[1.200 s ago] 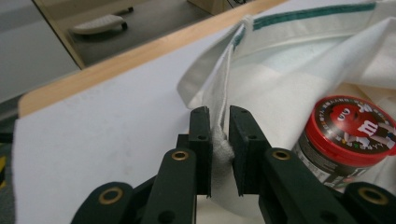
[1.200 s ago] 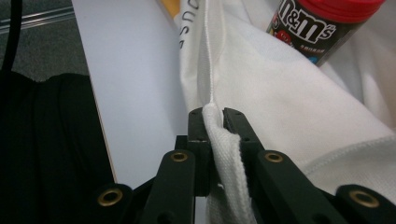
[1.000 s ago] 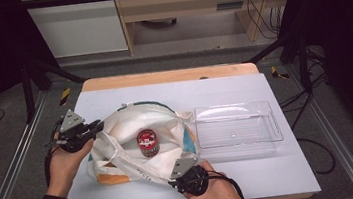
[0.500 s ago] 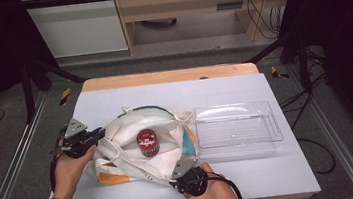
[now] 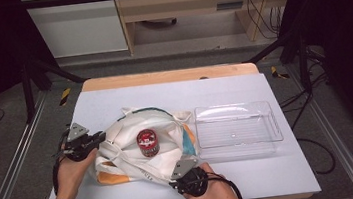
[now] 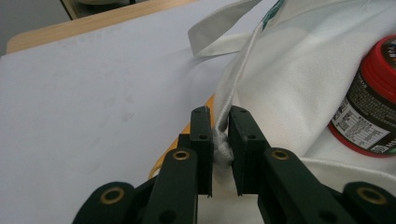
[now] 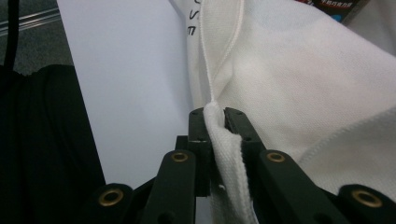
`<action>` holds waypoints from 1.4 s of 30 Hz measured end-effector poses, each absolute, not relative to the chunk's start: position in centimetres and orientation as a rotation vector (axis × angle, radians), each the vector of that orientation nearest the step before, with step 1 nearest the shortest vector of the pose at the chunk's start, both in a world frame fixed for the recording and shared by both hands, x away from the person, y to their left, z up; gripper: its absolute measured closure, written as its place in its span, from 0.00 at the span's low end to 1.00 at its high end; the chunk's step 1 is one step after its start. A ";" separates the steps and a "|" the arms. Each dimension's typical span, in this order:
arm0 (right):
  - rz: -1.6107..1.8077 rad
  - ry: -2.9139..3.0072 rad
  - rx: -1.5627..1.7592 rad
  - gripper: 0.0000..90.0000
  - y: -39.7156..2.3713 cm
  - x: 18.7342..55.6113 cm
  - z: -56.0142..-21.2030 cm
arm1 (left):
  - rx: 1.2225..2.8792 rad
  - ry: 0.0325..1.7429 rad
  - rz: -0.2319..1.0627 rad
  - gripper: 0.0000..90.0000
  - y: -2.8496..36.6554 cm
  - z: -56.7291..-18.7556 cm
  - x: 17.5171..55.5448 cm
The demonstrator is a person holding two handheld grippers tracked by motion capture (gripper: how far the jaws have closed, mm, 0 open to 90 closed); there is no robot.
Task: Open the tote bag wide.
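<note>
— What have your grippers got?

— My left gripper (image 5: 94, 139) pinches the left hem of the white cloth bag (image 5: 130, 150), jaws clamped on a bunched fold. My right gripper (image 5: 177, 172) has its jaws clamped on the bag's near hem; they have just eased apart a little, cloth pinched between them.

— And the bag?

— It lies mid-table (image 5: 114, 96), mouth spread, with a red-lidded jar (image 5: 147, 142) upright inside. A clear plastic tray (image 5: 238, 130) sits just right of it.
</note>
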State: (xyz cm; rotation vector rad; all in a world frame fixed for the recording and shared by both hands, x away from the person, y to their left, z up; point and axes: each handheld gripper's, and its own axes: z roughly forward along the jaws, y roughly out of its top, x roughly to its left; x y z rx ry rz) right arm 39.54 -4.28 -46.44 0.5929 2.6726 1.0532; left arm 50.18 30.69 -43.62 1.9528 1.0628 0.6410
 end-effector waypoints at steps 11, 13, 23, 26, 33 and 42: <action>1.110 2.638 0.570 0.54 -3.8 38.9 -44.1 | 1.859 1.008 0.741 0.65 30.4 -40.9 47.6; 1.139 2.616 0.559 0.51 -3.9 38.7 -42.9 | 1.855 0.991 0.753 0.60 30.3 -40.4 46.7; 1.137 2.528 0.535 0.49 -4.8 40.4 -37.2 | 2.083 0.615 1.005 0.52 30.0 -39.0 43.0; 1.112 2.486 0.574 0.51 -5.3 42.5 -35.7 | 2.112 0.567 0.999 0.51 29.8 -39.6 42.6; 1.022 2.469 0.619 0.51 -5.3 47.1 -34.8 | 2.131 0.576 0.989 0.52 29.7 -41.2 42.3; 0.874 2.518 0.703 0.46 -4.4 53.4 -36.6 | 2.088 0.583 0.970 0.50 30.2 -40.6 41.6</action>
